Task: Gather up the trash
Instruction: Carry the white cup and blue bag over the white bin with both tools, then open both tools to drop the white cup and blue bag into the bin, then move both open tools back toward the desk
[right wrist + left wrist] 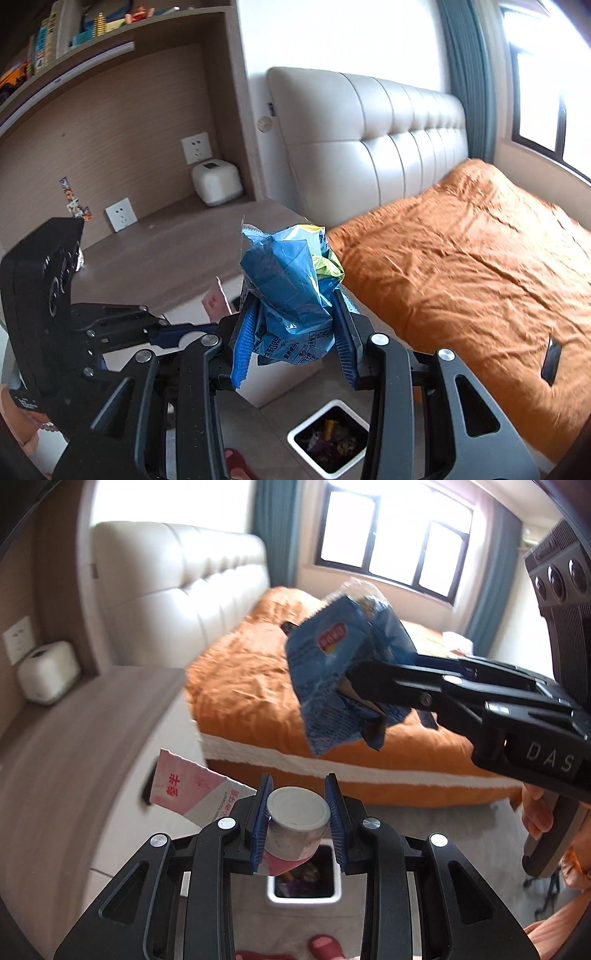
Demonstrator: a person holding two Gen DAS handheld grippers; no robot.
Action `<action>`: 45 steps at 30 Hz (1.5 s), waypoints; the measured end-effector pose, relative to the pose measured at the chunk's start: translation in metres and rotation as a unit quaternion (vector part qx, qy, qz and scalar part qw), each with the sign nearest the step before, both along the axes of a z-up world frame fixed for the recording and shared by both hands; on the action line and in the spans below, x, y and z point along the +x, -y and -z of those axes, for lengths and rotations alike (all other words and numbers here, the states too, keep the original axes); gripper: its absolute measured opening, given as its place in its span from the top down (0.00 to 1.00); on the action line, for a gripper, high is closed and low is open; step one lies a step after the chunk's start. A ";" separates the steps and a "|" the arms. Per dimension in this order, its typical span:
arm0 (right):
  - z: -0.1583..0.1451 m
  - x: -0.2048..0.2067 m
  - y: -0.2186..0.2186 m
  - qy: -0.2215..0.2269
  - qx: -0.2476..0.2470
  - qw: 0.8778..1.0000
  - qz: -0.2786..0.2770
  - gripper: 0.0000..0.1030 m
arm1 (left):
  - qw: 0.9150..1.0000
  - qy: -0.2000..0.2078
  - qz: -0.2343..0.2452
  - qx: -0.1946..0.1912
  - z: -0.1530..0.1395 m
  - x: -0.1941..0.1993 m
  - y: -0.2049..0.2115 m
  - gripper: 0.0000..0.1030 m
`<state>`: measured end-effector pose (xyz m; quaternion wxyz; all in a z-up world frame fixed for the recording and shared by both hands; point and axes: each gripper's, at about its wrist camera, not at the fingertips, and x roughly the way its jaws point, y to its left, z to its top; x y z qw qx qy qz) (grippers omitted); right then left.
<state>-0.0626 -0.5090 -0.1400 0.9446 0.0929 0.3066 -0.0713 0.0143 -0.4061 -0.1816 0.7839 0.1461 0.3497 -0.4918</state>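
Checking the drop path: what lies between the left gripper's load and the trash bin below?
Nothing: in the left wrist view the can hangs over the open bin.

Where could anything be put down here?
Bare: the wooden desk top between the white box and the bed; the orange bedspread below the headboard. Crowded: the white bin on the floor, already holding wrappers.

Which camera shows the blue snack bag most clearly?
The left wrist view: the blue snack bag appears from the side, logo visible, clamped in the right gripper. The right wrist view shows the bag only crumpled between its own fingers.
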 end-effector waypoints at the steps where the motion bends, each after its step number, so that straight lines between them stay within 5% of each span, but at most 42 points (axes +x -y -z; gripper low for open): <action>1: 0.005 -0.003 0.004 -0.005 0.002 1.000 0.005 0.61 | 1.000 -0.006 0.012 0.002 0.007 -0.004 0.007 0.72; 10: 0.082 -0.016 0.045 -0.057 0.023 0.996 0.061 0.60 | 0.993 -0.050 0.103 0.038 0.107 -0.025 0.072 0.72; 22: 0.252 -0.005 0.065 -0.147 0.073 0.984 0.068 0.60 | 0.981 -0.095 0.150 0.077 0.272 -0.020 0.102 0.72; 24: 0.278 -0.004 0.064 -0.161 0.078 0.982 0.063 0.56 | 0.980 -0.095 0.153 0.082 0.295 -0.018 0.104 0.54; 25: 0.289 -0.003 0.064 -0.169 0.086 0.980 0.056 0.47 | 0.980 -0.096 0.153 0.085 0.302 -0.022 0.101 0.16; 26: 0.301 -0.003 0.063 -0.178 0.095 0.978 0.046 0.38 | 0.984 -0.076 0.141 0.083 0.309 -0.023 0.099 0.05; 27: 0.308 -0.003 0.063 -0.181 0.092 0.978 0.048 0.10 | 0.985 -0.064 0.137 0.081 0.311 -0.025 0.100 0.05; 28: 0.316 -0.004 0.063 -0.189 0.087 0.977 0.054 0.04 | 0.984 -0.068 0.139 0.084 0.315 -0.023 0.100 0.05; 35: 0.322 -0.008 0.070 -0.192 0.110 0.973 0.069 0.04 | 0.986 -0.060 0.123 0.094 0.311 -0.015 0.095 0.05; 45: 0.254 0.000 0.064 -0.149 0.096 0.983 0.051 0.04 | 0.993 -0.043 0.087 0.060 0.235 -0.004 0.075 0.05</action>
